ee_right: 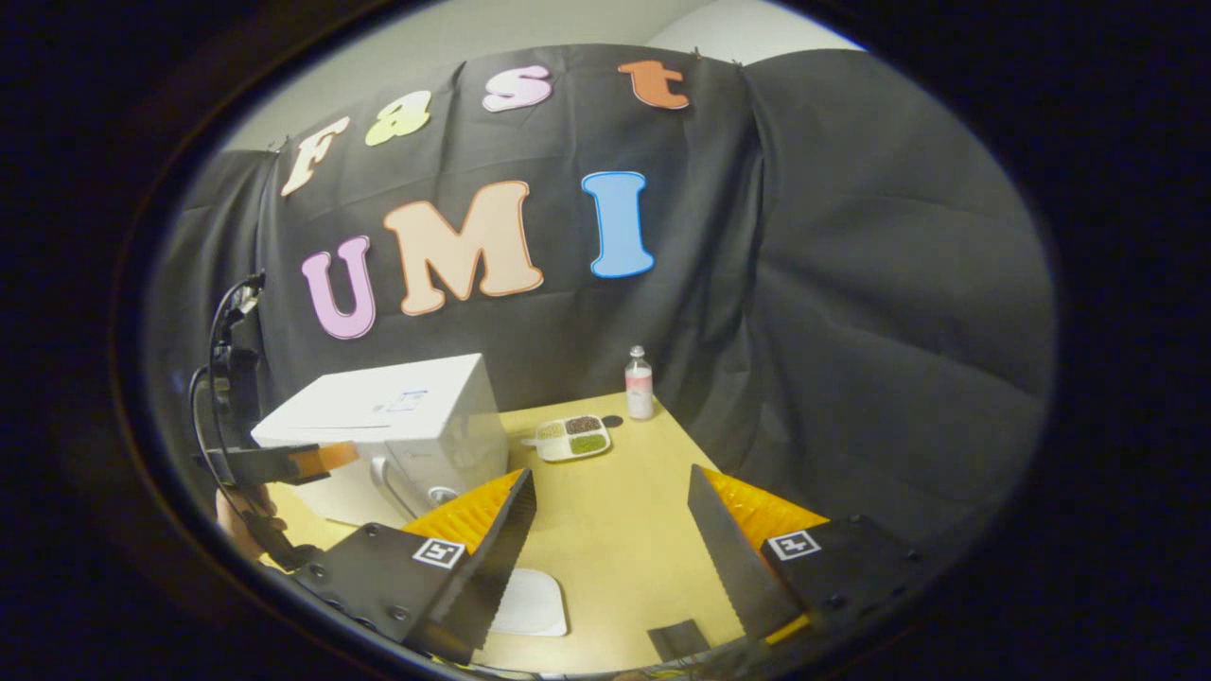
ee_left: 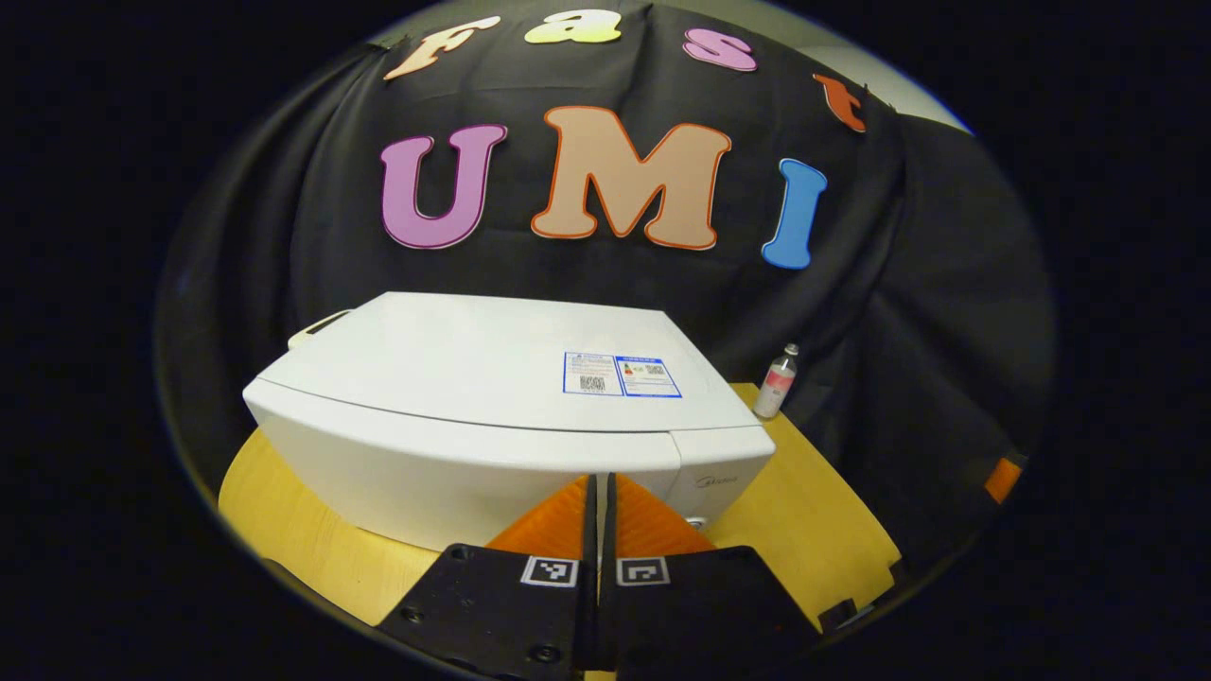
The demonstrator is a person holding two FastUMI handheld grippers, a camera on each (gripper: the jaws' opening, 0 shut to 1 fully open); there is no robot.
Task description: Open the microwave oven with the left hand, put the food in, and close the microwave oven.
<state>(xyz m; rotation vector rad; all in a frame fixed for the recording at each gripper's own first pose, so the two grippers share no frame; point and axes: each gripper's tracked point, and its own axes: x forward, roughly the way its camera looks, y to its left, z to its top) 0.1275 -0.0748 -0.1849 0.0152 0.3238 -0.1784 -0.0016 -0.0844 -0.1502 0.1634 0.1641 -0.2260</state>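
Door of the boxy white microwave oven (ee_left: 501, 416) shut, the unit sitting on the pale yellow wooden table (ee_left: 814, 511) with its curved front face toward the left gripper view; a narrow white handle (ee_right: 380, 473) showing on the front, in the right gripper view, near the control side. Left gripper (ee_left: 600, 506) hovering just in front of that face, fingers pressed together with nothing between them, aimed at roughly the seam between door and control panel. Right gripper (ee_right: 610, 530) held wide apart over bare table, empty, with a flat white pad (ee_right: 530, 601) lying at 7 o'clock from its tips. Food waiting in a small white divided tray (ee_right: 570, 438) of brown and green portions, on the table at 3 o'clock from the microwave and near a small clear bottle with a pink label (ee_right: 640, 383) at 1 o'clock from the tray. Step in hand, by judgement: opening the door, not yet begun. To do it well: spread the left fingers before closing in, slide toward the handle rather than the flat door face, set both pads squarely around it, then pull along the door's swing arc rather than straight back, so the light unit does not drag across the table. Right gripper best kept clear of the swing, ready for the tray
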